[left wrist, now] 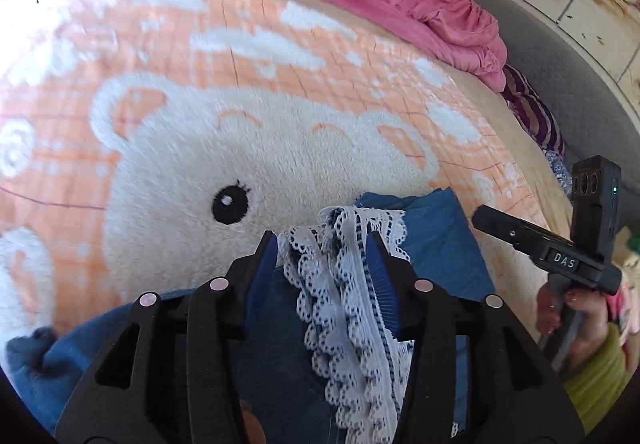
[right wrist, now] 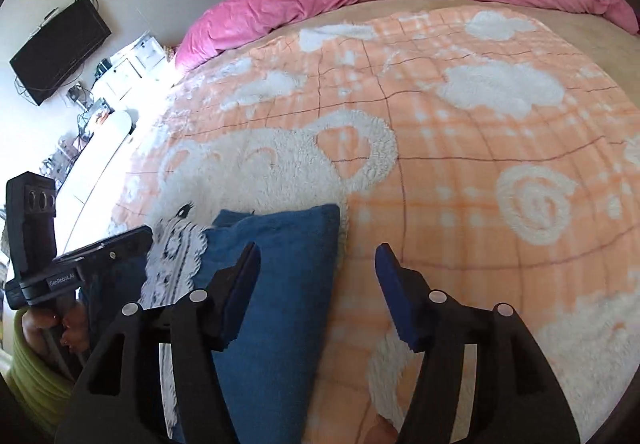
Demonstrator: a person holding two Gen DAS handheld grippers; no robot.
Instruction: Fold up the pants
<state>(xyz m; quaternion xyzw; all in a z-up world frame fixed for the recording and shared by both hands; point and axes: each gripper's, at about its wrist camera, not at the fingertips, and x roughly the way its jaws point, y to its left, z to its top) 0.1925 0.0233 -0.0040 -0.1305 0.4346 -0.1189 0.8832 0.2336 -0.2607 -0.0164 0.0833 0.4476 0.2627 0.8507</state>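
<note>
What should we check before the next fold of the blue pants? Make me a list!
1. Left gripper has the pants' lace trim between its fingers: ok.
2. Right gripper is open and holds nothing: ok.
3. Blue pants lie on the bear blanket: ok.
4. Blanket beyond the pants is bare for folding: ok.
5. Left grip is tight enough: cannot tell.
6. Pants lie flat without wrinkles: cannot tell.
</note>
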